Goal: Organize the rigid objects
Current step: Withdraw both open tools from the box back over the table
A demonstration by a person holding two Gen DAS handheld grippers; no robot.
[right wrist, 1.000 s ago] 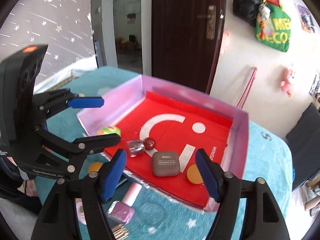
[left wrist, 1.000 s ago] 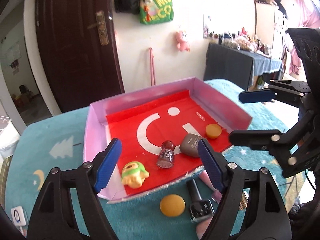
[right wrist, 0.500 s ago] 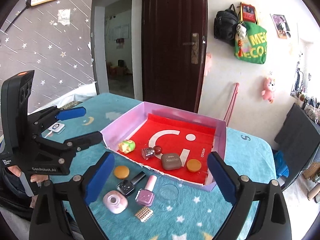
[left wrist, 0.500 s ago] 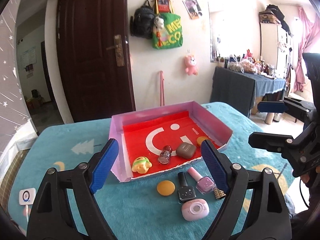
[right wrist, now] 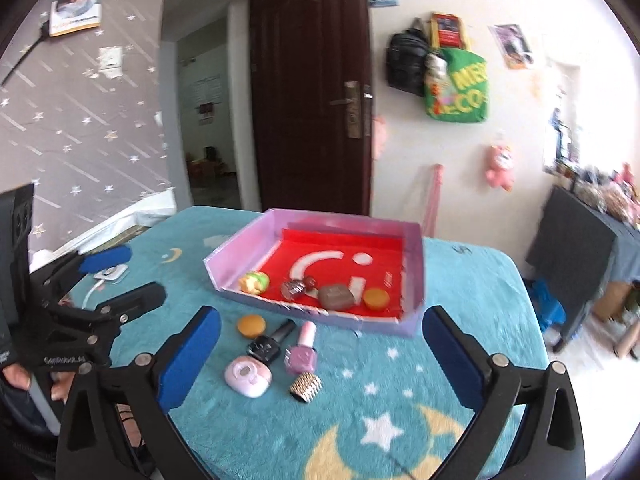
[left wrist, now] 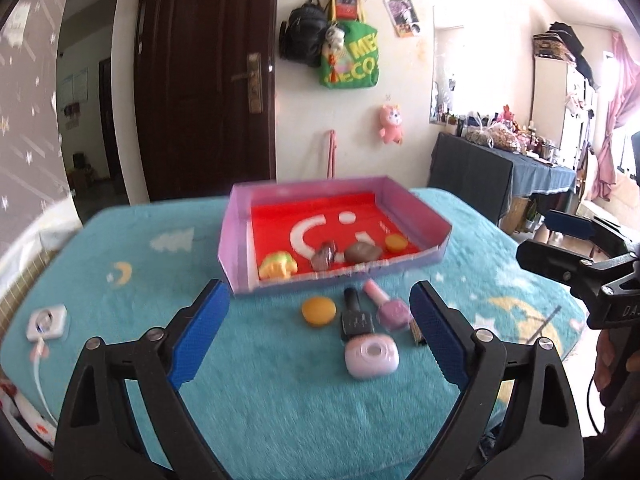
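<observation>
We see a table covered with a teal plush cloth [left wrist: 256,360] printed with moons and stars, standing in a room with a dark wooden door [left wrist: 208,80] and a green bag [left wrist: 350,64] hung on the pale wall behind. On the far half of the cloth sits a shallow lilac box [left wrist: 236,240] lined in red, and along its near edge lie a yellow-green toy [left wrist: 278,266], a small glittery bottle [left wrist: 324,256], a brown case [left wrist: 362,253] and an orange disc [left wrist: 396,243]. Just outside the box, on the near side, we find a loose cluster: an orange puck [left wrist: 319,311], a black nail polish bottle [left wrist: 356,318], a pink nail polish bottle [left wrist: 390,306], a pale pink compact [left wrist: 371,358] and a small gold studded cap [right wrist: 305,387]. Our left gripper [left wrist: 320,332] hangs over the near cloth with its blue pads spread wide, having just been opening, and nothing is held between them; the cluster lies just beyond and between its fingertips, untouched. Our right gripper [right wrist: 320,352] likewise stands as wide as it goes, jaws just opened and empty, with the same cluster lying framed between its fingers and the box farther off. A white square gadget [left wrist: 46,322] with a cord rests at the far left edge of the cloth, well apart from everything else.
</observation>
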